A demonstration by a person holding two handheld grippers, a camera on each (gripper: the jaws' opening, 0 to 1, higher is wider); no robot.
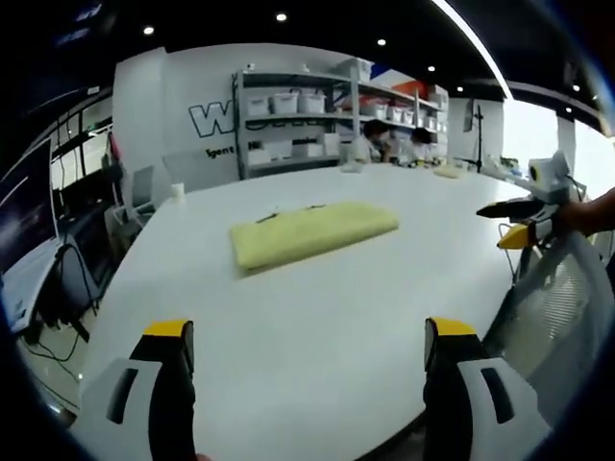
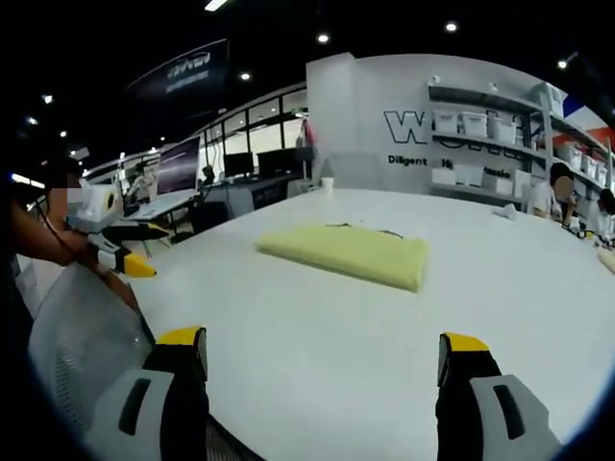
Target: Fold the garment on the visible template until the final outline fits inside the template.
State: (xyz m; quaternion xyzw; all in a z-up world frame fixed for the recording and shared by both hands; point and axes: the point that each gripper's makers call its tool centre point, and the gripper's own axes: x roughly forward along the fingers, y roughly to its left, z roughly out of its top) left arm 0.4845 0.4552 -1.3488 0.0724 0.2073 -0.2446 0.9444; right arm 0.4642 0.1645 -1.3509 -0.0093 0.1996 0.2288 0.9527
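A folded yellow garment (image 1: 312,233) (image 2: 351,252) lies flat in the middle of the white table (image 1: 317,307) (image 2: 327,317). Thin dark marks show along its far edge; I cannot tell whether they belong to a template. My left gripper (image 1: 309,346) is held back at the near table edge, open, with nothing between its yellow-tipped jaws. My right gripper (image 2: 323,351) stands likewise open and empty, well short of the garment. Each gripper also appears in the other's view, held off the table beside a chair: the right gripper (image 1: 514,223) and the left gripper (image 2: 120,252).
A grey mesh chair back (image 1: 553,288) (image 2: 82,355) stands at the table's near edge between the two grippers. A paper cup (image 1: 178,190) (image 2: 328,182) sits at the far table edge. Shelves with white bins (image 1: 293,115) and seated people (image 1: 380,139) are behind.
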